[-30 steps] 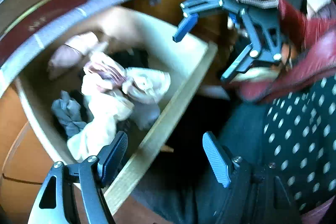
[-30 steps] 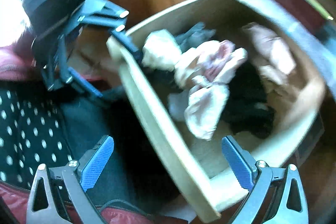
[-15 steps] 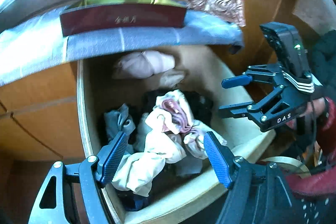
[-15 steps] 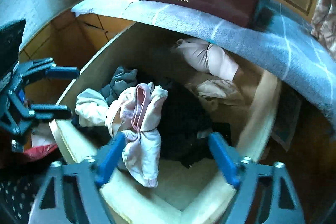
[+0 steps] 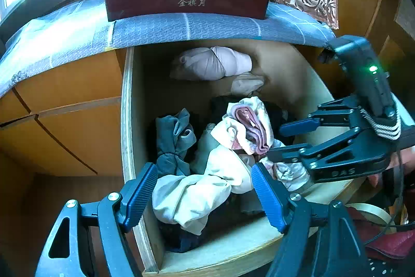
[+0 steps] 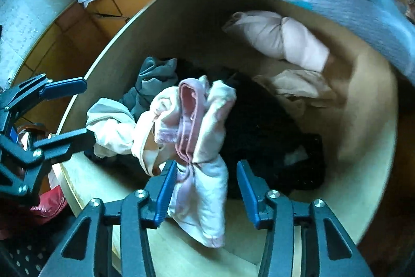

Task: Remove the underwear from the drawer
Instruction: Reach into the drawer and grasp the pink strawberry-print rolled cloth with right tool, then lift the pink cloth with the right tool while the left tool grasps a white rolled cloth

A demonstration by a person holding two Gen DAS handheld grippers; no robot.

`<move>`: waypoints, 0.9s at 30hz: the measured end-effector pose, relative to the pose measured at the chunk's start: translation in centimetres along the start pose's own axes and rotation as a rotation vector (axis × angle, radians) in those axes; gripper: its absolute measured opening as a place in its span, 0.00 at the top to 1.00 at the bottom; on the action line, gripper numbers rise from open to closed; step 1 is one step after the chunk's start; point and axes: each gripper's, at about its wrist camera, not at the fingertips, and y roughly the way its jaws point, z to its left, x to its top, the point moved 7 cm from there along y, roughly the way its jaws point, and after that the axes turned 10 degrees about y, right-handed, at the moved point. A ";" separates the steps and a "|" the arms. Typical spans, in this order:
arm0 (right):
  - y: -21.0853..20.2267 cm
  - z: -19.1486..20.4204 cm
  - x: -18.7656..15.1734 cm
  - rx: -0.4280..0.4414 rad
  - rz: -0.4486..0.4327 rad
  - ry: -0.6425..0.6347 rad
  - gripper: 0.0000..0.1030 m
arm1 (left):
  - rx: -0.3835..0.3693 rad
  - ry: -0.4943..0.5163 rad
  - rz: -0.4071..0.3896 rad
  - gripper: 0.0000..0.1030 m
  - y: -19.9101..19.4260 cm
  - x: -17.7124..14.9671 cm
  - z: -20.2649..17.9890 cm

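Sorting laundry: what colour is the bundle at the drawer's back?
Pale pink bundle, clearest in the left wrist view.

Dark garments under the pink bundle, blurred, indistinct in shape.

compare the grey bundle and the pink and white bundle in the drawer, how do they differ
The grey bundle is one dull grey-blue colour; the pink and white bundle is pale with a pink folded band showing in its middle. The grey bundle lies near the drawer's left wall, clear of both grippers; the pink and white bundle sits mid-drawer, its lower end between the closing jaws of the right gripper. Both are soft cloth cinched by a thin dark tie.
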 end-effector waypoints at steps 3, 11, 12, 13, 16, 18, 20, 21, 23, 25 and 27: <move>1.3 0.4 0.2 -0.012 0.022 -0.009 0.55 | -0.006 -0.010 0.001 0.26 -0.3 -0.1 0.1; 2.3 1.0 0.0 0.015 0.047 -0.022 0.64 | -0.003 -0.008 0.016 0.26 0.7 -0.1 -0.2; 2.0 0.7 -0.1 0.028 0.045 -0.003 0.64 | -0.003 -0.009 0.017 0.26 0.8 -0.1 -0.2; 1.7 0.4 -0.2 0.039 0.042 0.020 0.65 | -0.005 -0.011 0.016 0.26 0.8 -0.1 -0.2; 0.9 -1.0 -0.7 0.041 0.019 0.063 0.66 | -0.008 -0.015 0.018 0.26 1.0 0.0 -0.2; 0.4 -2.0 -1.1 0.054 0.007 0.111 0.66 | -0.008 -0.012 0.022 0.26 1.2 -0.1 -0.3; -0.1 -2.7 -1.2 0.054 -0.007 0.141 0.66 | -0.005 -0.008 0.029 0.26 1.5 0.0 -0.4; -0.7 -3.3 -1.4 0.035 -0.025 0.154 0.66 | -0.005 -0.007 0.031 0.26 1.6 0.0 -0.4; -1.3 -4.1 -1.6 -0.001 -0.049 0.162 0.66 | -0.006 -0.007 0.035 0.26 1.9 0.1 -0.5; -1.8 -5.1 -1.6 -0.044 -0.071 0.180 0.66 | -0.002 -0.012 0.042 0.26 2.2 0.1 -0.6; -1.7 -5.3 -1.5 -0.044 -0.074 0.186 0.67 | -0.004 -0.016 0.057 0.26 2.6 0.2 -0.7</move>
